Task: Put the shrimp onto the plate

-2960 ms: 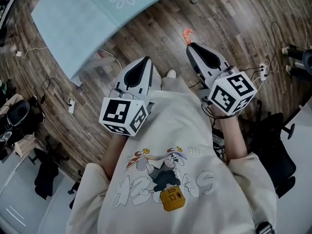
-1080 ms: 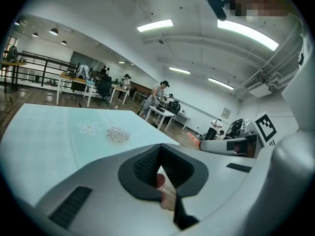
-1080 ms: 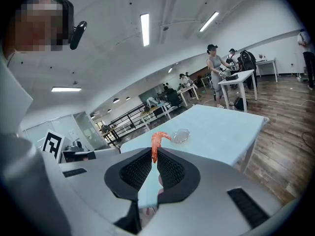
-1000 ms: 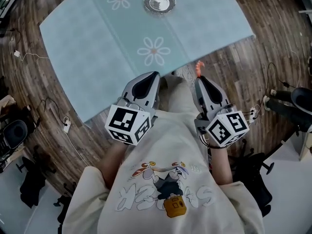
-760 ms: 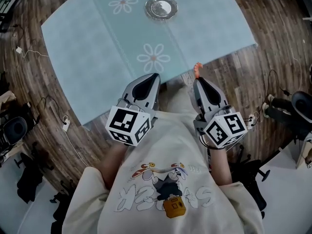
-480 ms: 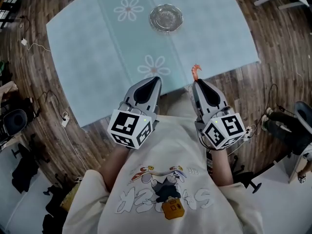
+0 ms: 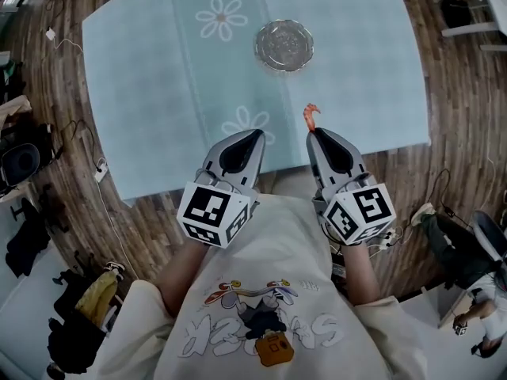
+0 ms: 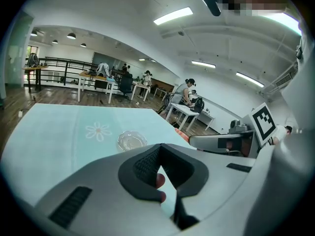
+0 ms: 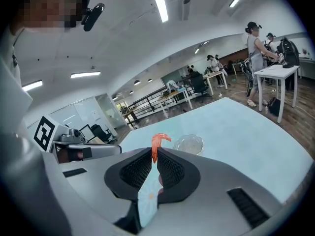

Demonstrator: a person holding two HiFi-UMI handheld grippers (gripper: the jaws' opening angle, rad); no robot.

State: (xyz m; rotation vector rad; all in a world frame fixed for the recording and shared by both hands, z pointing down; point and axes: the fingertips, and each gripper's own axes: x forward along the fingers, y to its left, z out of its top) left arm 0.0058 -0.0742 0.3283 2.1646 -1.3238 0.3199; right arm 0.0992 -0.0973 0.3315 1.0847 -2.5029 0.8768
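Plate (image 7: pixel 284 45): clear glass, round, sits on teal table (image 7: pixel 142 93) toward far side, just R of far flower print (image 7: pixel 222 17). It also shows in L gripper view (image 8: pixel 131 141) and R gripper view (image 9: pixel 189 144). Shrimp (image 7: pixel 309 117) not on it yet.

Shrimp is in my R gripper (image 7: pixel 314 133), orange and curled. Its lower end is pinched between the two ribbed pads and the rest sticks up past the tips (image 9: pixel 156 144). R jaws are narrow, closed onto it (image 9: pixel 154 155). It's held above near edge of table, R of near flower print (image 7: pixel 246 123) and well apart from plate. Between shrimp & plate: plain teal cloth.

My L gripper (image 7: pixel 254 134) is beside the R one, also at near table edge, pointing same way. Its jaw tips meet w/ no object between them (image 8: pixel 160 149).

Marker cubes ride the back of each gripper: L (image 7: pixel 214 214), R (image 7: pixel 358 214). My cream shirt w/ cartoon print (image 7: pixel 261 323) fills bottom of head view.

Around: wood floor (image 7: pixel 459 93), cables on floor at L (image 7: pixel 87 176), dark bags/clothes lower L (image 7: pixel 75 315). In R gripper view, a person (image 9: pixel 256 38) stands by a white desk (image 9: pixel 283 77) far R, w/ more desks & people in the background.
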